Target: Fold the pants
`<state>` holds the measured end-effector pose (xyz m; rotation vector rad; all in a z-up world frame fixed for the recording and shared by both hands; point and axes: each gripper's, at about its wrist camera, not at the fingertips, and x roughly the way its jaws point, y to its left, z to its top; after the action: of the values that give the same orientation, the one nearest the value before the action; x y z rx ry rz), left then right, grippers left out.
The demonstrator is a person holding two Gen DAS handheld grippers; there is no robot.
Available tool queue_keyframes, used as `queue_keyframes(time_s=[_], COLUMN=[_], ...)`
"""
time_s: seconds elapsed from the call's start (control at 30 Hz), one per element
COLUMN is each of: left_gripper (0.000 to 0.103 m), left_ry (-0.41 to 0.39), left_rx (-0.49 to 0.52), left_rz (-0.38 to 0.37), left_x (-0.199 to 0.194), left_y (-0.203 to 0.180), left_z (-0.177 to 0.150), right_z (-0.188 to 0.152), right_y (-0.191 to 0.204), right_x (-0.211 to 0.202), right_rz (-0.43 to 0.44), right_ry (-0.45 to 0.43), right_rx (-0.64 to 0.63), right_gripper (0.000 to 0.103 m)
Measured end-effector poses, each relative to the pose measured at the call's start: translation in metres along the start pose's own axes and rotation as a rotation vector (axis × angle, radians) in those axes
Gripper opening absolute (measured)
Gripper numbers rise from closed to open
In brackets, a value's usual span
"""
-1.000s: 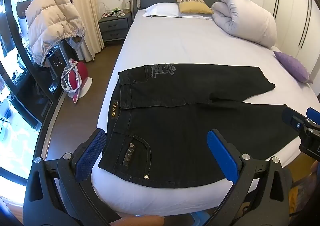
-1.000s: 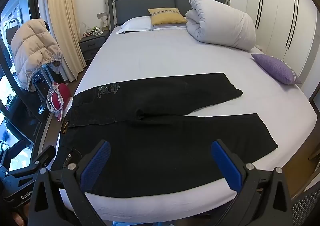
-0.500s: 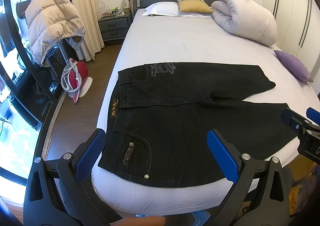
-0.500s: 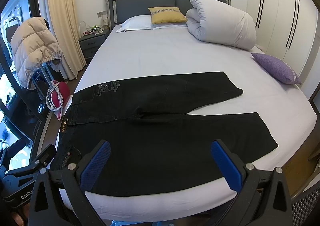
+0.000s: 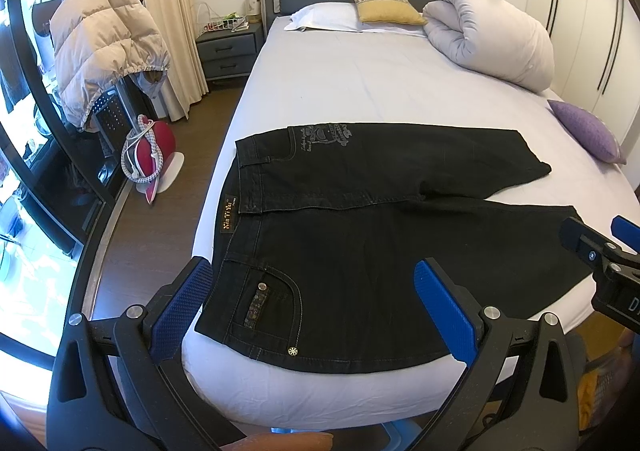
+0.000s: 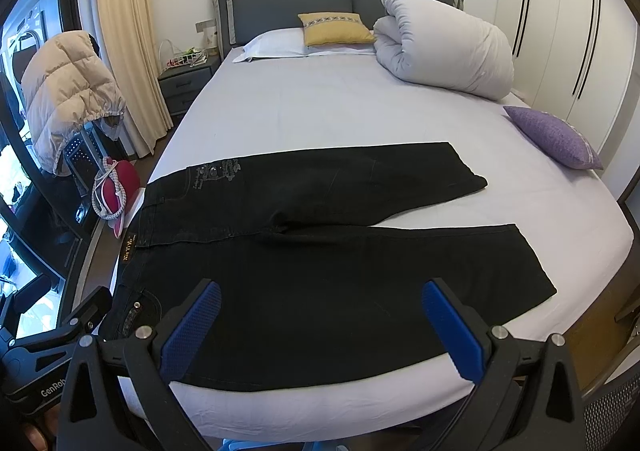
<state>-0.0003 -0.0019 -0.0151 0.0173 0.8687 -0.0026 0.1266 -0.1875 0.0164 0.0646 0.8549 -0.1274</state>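
Black denim pants lie flat across the foot of the bed, waistband to the left, both legs spread to the right; they also show in the right wrist view. My left gripper is open and empty, held just short of the bed's near edge over the waist and back pocket. My right gripper is open and empty, in front of the near leg's thigh. The right gripper's tip shows at the right of the left wrist view.
The bed has a white sheet. A rolled duvet, a yellow cushion and a purple cushion lie on it. A nightstand, a beige jacket on a chair and a red iron stand at the left.
Both grippers have edged slightly forward toward the bed. The pants have not moved and both grippers stay open.
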Motion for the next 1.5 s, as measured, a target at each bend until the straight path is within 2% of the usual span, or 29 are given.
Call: queue_keyframes(time_s=[0.67,0.8,0.9,1.0,1.13,1.23,1.4,1.5], left_gripper=[0.103,0.103,0.103,0.103,0.103,0.103,0.103,0.103], left_ry=[-0.001,-0.045,-0.111,-0.143,-0.12,-0.112,-0.145,-0.153], left_rx=[0.001,0.02,0.059,0.114,0.184,0.192,0.233,0.218], left_rz=[0.002,0.035,0.06,0.079,0.046,0.055,0.08,0.119], left_x=[0.001,0.009,0.012,0.024,0.054,0.081,0.121,0.146], left_y=[-0.001,0.0,-0.003,-0.003,0.0,0.007,0.019,0.026], left_z=[0.0,-0.011,-0.014,-0.013,-0.002,0.017,0.047,0.066], right_z=[-0.003,-0.004,-0.003,0.001,0.013,0.027,0.05,0.066], right_y=[0.001,0.001,-0.002,-0.004,-0.009,-0.013,-0.02,-0.021], right_x=[0.001,0.009,0.017,0.027,0.05,0.069,0.096,0.116], right_rz=[-0.001,0.003,0.009,0.027,0.071,0.084,0.113,0.153], right_ry=[0.006,0.019,0.023,0.019,0.012,-0.004,-0.06,-0.083], right_rx=[-0.004,0.003,0.004,0.003,-0.007,-0.017,-0.02,-0.04], right_gripper=[0.103,0.103,0.103,0.103,0.103,0.103,0.103,0.103])
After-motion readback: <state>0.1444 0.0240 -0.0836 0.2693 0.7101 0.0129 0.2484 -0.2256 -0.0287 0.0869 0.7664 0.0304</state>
